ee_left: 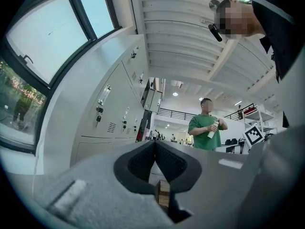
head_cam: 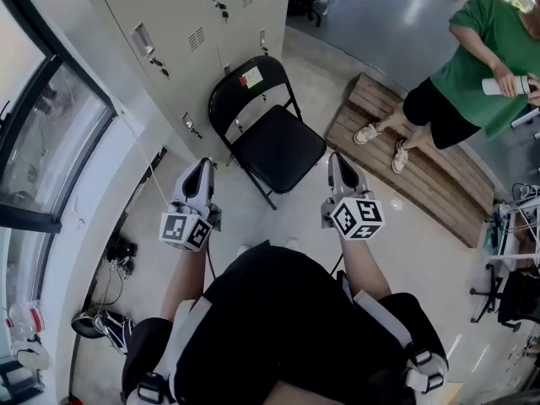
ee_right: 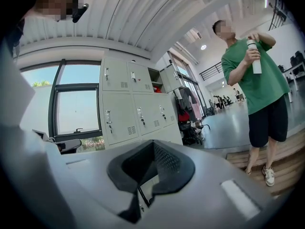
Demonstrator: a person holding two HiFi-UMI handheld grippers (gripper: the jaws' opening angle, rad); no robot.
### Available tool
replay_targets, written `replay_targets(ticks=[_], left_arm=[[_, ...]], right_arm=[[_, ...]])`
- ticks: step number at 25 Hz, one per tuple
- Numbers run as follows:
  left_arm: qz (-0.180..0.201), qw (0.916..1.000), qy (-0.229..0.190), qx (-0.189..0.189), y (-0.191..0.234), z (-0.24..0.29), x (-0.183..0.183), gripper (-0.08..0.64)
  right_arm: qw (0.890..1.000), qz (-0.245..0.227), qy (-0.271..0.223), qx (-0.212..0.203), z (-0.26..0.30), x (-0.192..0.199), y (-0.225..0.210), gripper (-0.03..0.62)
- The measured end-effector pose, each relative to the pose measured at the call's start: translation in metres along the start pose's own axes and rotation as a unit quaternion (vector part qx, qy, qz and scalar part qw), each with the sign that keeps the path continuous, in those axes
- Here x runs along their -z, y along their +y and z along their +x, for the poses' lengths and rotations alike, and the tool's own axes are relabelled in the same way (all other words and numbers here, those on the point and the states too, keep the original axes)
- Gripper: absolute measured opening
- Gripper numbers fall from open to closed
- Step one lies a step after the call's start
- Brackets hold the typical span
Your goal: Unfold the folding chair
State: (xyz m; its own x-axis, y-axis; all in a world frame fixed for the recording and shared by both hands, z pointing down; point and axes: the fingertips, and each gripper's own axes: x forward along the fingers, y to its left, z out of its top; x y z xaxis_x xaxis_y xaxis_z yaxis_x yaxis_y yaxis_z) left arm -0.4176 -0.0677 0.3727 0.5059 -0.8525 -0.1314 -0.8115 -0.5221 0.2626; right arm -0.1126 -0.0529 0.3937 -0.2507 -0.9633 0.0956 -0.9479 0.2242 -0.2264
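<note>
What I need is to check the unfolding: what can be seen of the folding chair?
The folding chair is black, with a thin tube frame that looks like metal, a flat seat and a curved backrest bearing a small sticker. It stands unfolded, seat down, legs on the pale floor, backrest toward the grey lockers. Nothing lies on it. The left gripper and right gripper, both shut and empty, are apart from it.

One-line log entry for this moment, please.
folding chair: unfolded, beside lockers | left gripper: shut, empty | right gripper: shut, empty
</note>
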Motion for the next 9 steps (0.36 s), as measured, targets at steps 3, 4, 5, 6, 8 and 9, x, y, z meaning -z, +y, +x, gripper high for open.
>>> replay_targets(ticks=[3,4,5,6,8,9], left_arm=[[-0.01,0.9999,-0.004,-0.006,0.0036,-0.0018,0.0026,-0.002],[-0.01,0.9999,-0.004,-0.006,0.0032,-0.0022,0.0028,-0.002],[-0.01,0.9999,-0.004,-0.004,0.0024,-0.0023,0.0028,-0.002],[-0.01,0.9999,-0.003,-0.001,0.0016,-0.0023,0.0025,-0.002],[-0.01,0.9999,-0.003,0.003,0.001,-0.0022,0.0012,-0.002],[-0.011,0.9999,-0.002,0.005,0.0011,-0.0023,0.0004,-0.002]], right_arm=[[1.0,-0.003,0.004,-0.002,0.0009,0.0008,0.0031,0.005],[1.0,-0.003,0.004,-0.002,0.0006,0.0008,0.0031,0.005],[1.0,-0.003,0.003,-0.001,0.0002,0.0004,0.0025,0.005],[1.0,-0.002,0.003,0.001,-0.0001,-0.0002,0.0019,0.005],[1.0,0.0,0.001,0.004,0.0,-0.0013,0.0009,0.005],[1.0,0.001,0.0,0.006,0.0003,-0.0018,0.0006,0.005]])
